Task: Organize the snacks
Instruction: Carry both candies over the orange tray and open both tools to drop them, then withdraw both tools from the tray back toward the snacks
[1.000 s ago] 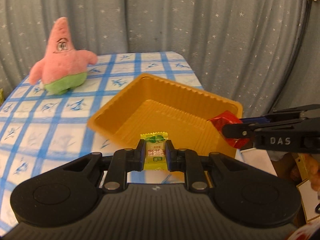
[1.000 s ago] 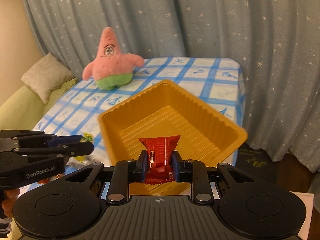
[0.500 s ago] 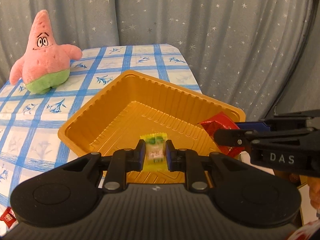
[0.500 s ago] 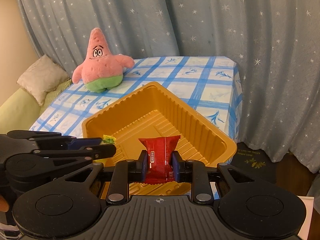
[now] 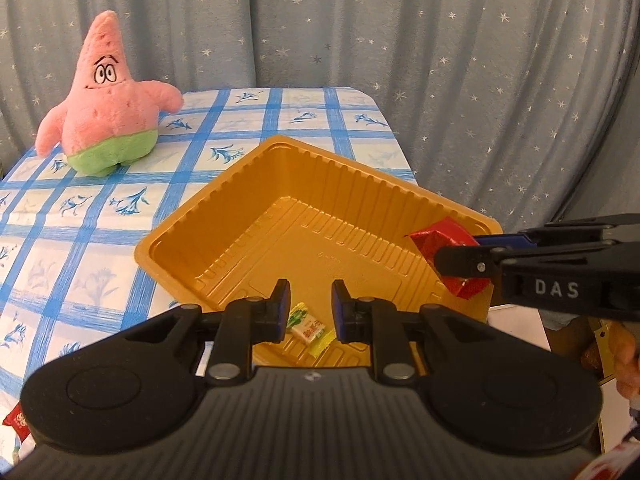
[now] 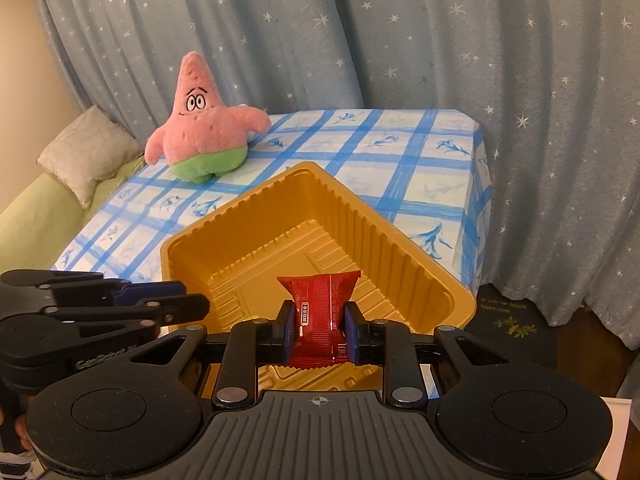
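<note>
A golden plastic tray sits on the blue-checked tablecloth near the table's right edge. My left gripper hangs over the tray's near corner with its jaws slightly apart and nothing between the pads. A small yellow-green candy lies tilted on the tray floor just below them. My right gripper is shut on a red snack packet above the tray's near side. In the left wrist view the right gripper comes in from the right with the red packet. The left gripper shows at lower left in the right wrist view.
A pink starfish plush stands at the table's far left. Another red packet lies at the lower left edge. A starred curtain hangs behind and right of the table. A pillow rests on a green sofa at left.
The yellow-green candy has slipped out of the left jaws and now lies on the tray floor. Both grippers have come in closer over the tray; the right still grips the red packet.
</note>
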The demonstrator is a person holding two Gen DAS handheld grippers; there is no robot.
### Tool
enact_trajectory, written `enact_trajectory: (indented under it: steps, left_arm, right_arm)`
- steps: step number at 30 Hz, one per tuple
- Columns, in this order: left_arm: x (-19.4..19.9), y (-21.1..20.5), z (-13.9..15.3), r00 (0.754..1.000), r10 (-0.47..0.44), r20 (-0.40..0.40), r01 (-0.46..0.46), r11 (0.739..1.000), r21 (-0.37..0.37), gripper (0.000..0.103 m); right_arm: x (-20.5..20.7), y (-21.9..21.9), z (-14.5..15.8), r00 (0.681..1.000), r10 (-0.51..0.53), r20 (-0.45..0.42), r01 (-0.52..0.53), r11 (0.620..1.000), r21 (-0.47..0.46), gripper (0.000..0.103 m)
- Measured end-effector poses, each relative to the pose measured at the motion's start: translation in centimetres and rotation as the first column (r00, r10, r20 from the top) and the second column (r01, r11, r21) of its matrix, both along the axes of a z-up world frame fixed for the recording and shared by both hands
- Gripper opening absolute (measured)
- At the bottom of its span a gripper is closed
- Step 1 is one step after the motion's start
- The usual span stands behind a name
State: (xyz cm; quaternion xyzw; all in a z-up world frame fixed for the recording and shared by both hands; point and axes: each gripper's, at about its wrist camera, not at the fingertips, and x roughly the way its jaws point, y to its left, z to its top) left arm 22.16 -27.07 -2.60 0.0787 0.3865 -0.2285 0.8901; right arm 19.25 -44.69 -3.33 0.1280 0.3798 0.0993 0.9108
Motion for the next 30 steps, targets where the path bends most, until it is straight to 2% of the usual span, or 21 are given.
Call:
enact_trajectory:
  steps: [5, 6, 9, 10, 15, 22, 30]
  left_arm:
    - [-0.3, 0.5, 0.1, 1.0, 0.02, -0.003, -0.02, 1.0, 0.003, 0.021]
    - [-0.4, 0.5, 0.1, 1.0, 0.025, -0.003, -0.025, 1.0, 0.004, 0.024]
    - [-0.6, 0.8, 0.3, 0.999, 0.046, -0.001, -0.046, 0.999, 0.001, 0.027]
    - [-0.7, 1.0, 0.4, 0.999, 0.053, 0.0, -0.053, 0.999, 0.0, 0.027]
    - [-1.7, 1.8, 1.1, 0.995, 0.1, -0.001, -0.1, 0.995, -0.001, 0.033]
    - [-4.1, 3.5, 2.3, 0.985, 0.17, -0.001, -0.17, 0.985, 0.001, 0.034]
    - [-7.9, 4.8, 3.8, 0.975, 0.224, 0.007, -0.223, 0.975, -0.017, 0.038]
  right_arm:
    - [0.6, 0.3, 0.0, 1.0, 0.013, 0.014, -0.013, 1.0, -0.002, 0.026]
    - [0.8, 0.4, 0.0, 1.0, 0.017, 0.011, -0.017, 1.0, 0.002, 0.03]
    - [1.0, 0.3, 0.1, 1.0, 0.012, 0.018, -0.012, 1.0, 0.012, 0.053]
    - [0.9, 0.3, 0.2, 1.0, 0.009, 0.028, -0.009, 1.0, 0.011, 0.058]
    - [0.4, -0.1, 0.8, 0.999, 0.016, 0.033, -0.017, 1.0, 0.026, 0.062]
    - [-1.7, -1.4, 1.9, 0.999, 0.008, 0.042, -0.011, 0.998, 0.069, 0.076]
    - [-4.6, -1.9, 2.7, 1.0, 0.014, 0.019, -0.016, 0.995, 0.097, 0.082]
